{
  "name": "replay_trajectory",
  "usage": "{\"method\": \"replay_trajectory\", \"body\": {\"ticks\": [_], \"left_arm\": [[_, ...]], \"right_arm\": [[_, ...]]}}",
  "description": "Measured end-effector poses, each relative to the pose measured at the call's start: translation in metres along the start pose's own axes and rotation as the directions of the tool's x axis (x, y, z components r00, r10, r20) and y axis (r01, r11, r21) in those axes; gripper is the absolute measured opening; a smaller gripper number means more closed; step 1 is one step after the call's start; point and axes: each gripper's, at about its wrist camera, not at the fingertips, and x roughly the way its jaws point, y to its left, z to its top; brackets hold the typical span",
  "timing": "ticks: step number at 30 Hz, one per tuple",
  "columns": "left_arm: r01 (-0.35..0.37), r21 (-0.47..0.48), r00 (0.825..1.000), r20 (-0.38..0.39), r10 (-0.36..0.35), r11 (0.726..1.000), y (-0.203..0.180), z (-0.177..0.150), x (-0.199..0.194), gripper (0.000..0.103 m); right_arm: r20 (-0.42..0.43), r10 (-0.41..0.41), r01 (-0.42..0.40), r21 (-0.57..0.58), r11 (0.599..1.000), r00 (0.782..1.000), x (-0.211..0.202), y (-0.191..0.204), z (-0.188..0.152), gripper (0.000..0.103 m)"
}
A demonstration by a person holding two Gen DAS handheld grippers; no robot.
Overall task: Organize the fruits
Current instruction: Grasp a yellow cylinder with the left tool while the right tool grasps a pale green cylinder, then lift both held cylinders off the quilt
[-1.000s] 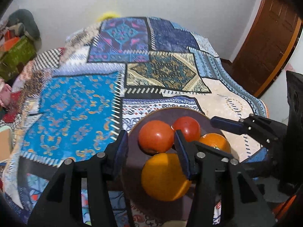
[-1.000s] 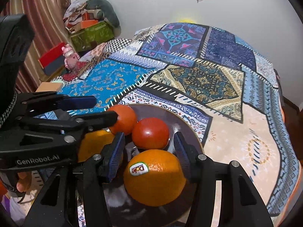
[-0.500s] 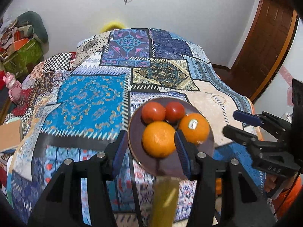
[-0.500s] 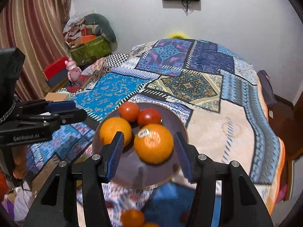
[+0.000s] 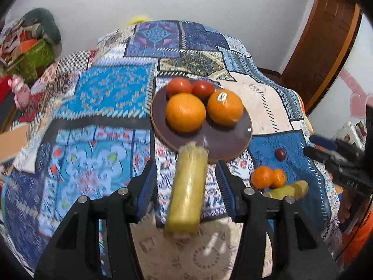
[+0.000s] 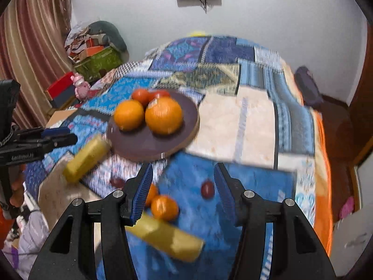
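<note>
Bed, covered by a patchwork quilt in blues, cream and dark patterned panels, carries everything.

Round dark-brown plate with a pale wooden rim lies ahead of both tongs. On it: two large oranges, one plain, one with a small sticker, and two red tomatoes behind them, all touching or nearly so.

Long pale-yellow cob-like piece lies between the left tongs' fingers, its far end touching the plate rim. A second yellow piece of the same kind lies below the right tongs, partly under the left finger. Two small oranges sit touching each other between the right fingers, close to the left one. A small dark-red round fruit lies just inside the right finger; another off to the left of those tongs, blurred.

Step in hand, by my reading: plate is part-filled, loose fruit is not yet collected. Next move calls for lowering one pair of tongs over a loose piece, the yellow one or a small orange, squaring the fingers to it, then closing.

Both tongs are spread part-way and pinch nothing; fruit shows between the fingers but the pads are clear of it. Both point steeply down at the quilt, side by side, each visible at the edge of the other's view.
</note>
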Motion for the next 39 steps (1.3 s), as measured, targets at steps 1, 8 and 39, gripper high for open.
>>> {"method": "replay_trajectory", "body": {"ticks": [1, 8, 39], "left_arm": [[0.011, -0.019, 1.000, -0.006, -0.011, 1.000, 0.001, -0.005, 0.002, 0.052], [-0.007, -0.041, 0.999, -0.054, 0.005, 0.999, 0.004, -0.031, 0.022, 0.052], [-0.021, 0.002, 0.996, -0.083, 0.021, 1.000, 0.008, -0.062, 0.022, 0.037]], "right_arm": [[-0.007, 0.006, -0.006, 0.002, 1.000, 1.000, 0.000, 0.000, -0.006, 0.051], [-0.087, 0.081, -0.083, -0.012, 0.996, 0.993, 0.018, 0.013, -0.038, 0.053], [-0.187, 0.047, -0.069, -0.114, 0.991, 0.981, 0.035, 0.025, -0.041, 0.058]]}}
